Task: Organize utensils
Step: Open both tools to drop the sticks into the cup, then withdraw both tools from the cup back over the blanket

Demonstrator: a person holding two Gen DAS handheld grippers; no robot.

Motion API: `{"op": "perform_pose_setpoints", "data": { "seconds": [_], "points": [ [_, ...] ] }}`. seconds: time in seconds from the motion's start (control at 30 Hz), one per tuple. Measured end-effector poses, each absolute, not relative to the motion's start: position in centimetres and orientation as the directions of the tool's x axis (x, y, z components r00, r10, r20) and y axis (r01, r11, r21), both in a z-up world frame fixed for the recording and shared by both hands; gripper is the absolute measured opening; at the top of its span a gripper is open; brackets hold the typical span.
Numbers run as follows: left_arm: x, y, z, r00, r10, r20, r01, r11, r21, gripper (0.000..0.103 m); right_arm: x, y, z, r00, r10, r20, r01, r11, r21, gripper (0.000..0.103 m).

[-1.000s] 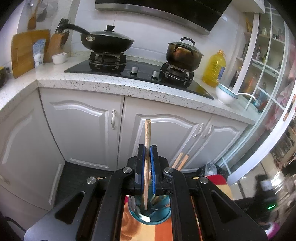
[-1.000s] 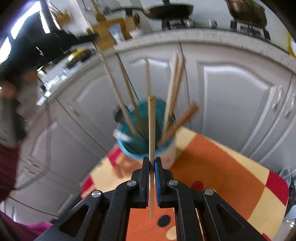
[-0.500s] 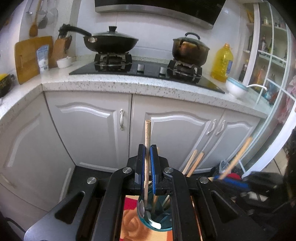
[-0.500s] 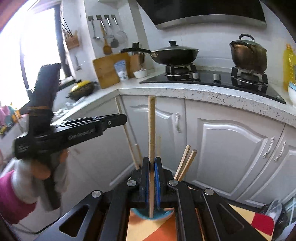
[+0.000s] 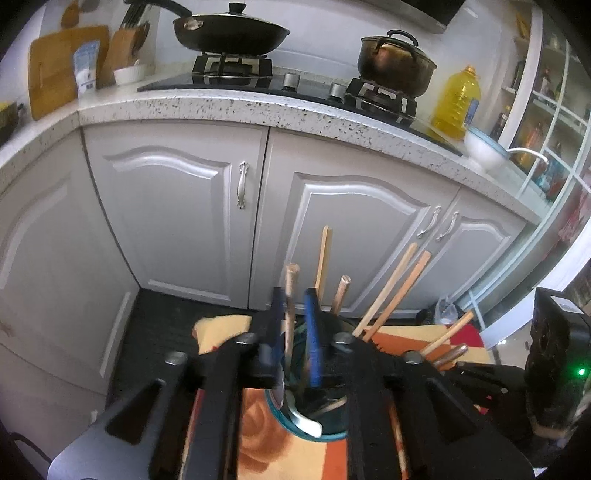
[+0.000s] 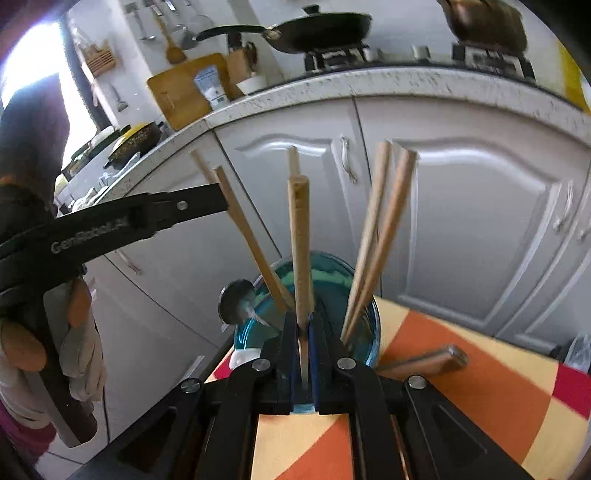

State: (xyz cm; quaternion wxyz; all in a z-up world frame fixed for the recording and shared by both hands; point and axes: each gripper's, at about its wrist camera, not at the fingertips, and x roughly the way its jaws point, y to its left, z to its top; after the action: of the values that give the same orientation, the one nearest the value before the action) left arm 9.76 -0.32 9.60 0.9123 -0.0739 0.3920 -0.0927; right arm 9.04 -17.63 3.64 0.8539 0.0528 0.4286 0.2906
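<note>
A teal cup point(image 6: 369, 332) stands on an orange and yellow patterned cloth point(image 6: 461, 387) and holds several wooden chopsticks and a metal spoon point(image 6: 236, 302). My right gripper point(image 6: 303, 325) is shut on one upright chopstick point(image 6: 300, 240), whose lower end is over the cup's mouth. In the left wrist view, my left gripper point(image 5: 294, 295) is above the cup point(image 5: 332, 435) and its jaws are opening. A chopstick point(image 5: 290, 288) stands loose between the blue pads, close to the left one. In the right wrist view, the left gripper point(image 6: 218, 199) reaches in from the left, held by a gloved hand point(image 6: 81, 332).
A utensil handle point(image 6: 424, 362) lies on the cloth right of the cup. White cabinet doors point(image 5: 177, 221) stand close behind the table. Above them is a speckled counter point(image 5: 258, 107) with a wok point(image 5: 229, 33), a pot point(image 5: 395, 62) and an oil bottle point(image 5: 456, 99).
My left gripper has sunk toward the cup and its jaws have parted, letting go of its chopstick. My right gripper has swung in over the cup with its chopstick still clamped.
</note>
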Motion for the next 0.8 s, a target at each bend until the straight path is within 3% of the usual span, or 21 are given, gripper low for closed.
{"op": "perform_pose_setpoints", "data": {
  "seconds": [0.07, 0.1, 0.13, 0.4, 0.57, 0.8],
  "points": [
    [9.3, 0.0, 10.1, 0.680, -0.244, -0.692, 0.111, 0.966, -0.233, 0.039, 8.7, -18.4, 4.1, 0.472, 0.539, -0.698, -0.439, 0.830, 0.344, 0.025],
    [9.0, 0.0, 10.3, 0.682, -0.248, -0.688, 0.112, 0.965, -0.237, 0.039, 8.5, -18.8, 4.4, 0.473, 0.544, -0.692, -0.436, 0.828, 0.353, 0.042],
    [8.8, 0.1, 10.5, 0.685, -0.247, -0.686, 0.113, 0.965, -0.235, 0.039, 8.2, -19.1, 4.7, 0.471, 0.554, -0.686, -0.437, 0.823, 0.364, 0.044],
    [6.3, 0.4, 12.2, 0.705, -0.228, -0.672, 0.096, 0.969, -0.229, 0.039, 4.1, -22.3, 8.2, 0.500, 0.567, -0.655, -0.424, 0.820, 0.385, 0.044],
    [4.0, -0.4, 12.9, 0.722, -0.199, -0.663, 0.106, 0.978, -0.178, 0.039, 2.1, -22.7, 8.9, 0.539, 0.476, -0.695, -0.388, 0.873, 0.297, 0.045],
    [0.5, -1.8, 13.1, 0.751, -0.159, -0.641, 0.106, 0.987, -0.121, 0.039, -1.0, -22.8, 9.8, 0.628, 0.403, -0.665, -0.328, 0.913, 0.244, 0.045]
  ]
}}
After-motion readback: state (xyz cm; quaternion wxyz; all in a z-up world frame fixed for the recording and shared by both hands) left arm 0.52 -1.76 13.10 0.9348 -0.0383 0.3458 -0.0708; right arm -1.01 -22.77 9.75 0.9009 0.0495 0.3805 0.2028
